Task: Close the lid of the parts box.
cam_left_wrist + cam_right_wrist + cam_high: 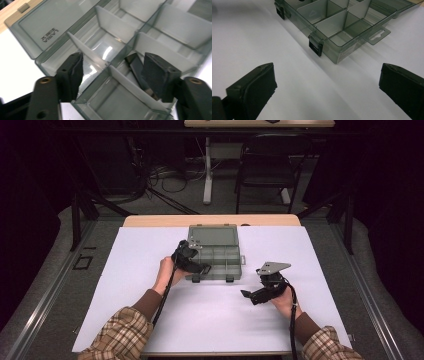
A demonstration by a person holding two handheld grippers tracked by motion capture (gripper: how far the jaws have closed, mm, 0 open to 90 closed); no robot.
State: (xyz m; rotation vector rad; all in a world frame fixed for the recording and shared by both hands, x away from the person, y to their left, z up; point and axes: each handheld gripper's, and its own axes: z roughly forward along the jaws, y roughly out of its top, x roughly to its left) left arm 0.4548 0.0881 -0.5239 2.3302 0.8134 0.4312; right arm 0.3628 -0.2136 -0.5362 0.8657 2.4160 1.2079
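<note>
Looks like a lab recording bay: black curtains all round, cables on grey carpet, a black chair behind the white-topped table.

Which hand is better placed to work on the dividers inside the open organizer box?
Left. The left gripper is already inside the organizer box, straddling a divider. The right gripper waits open on the white mat.

organizer box | smoky clear plastic, divided compartments | lid open flat | table centre
</note>
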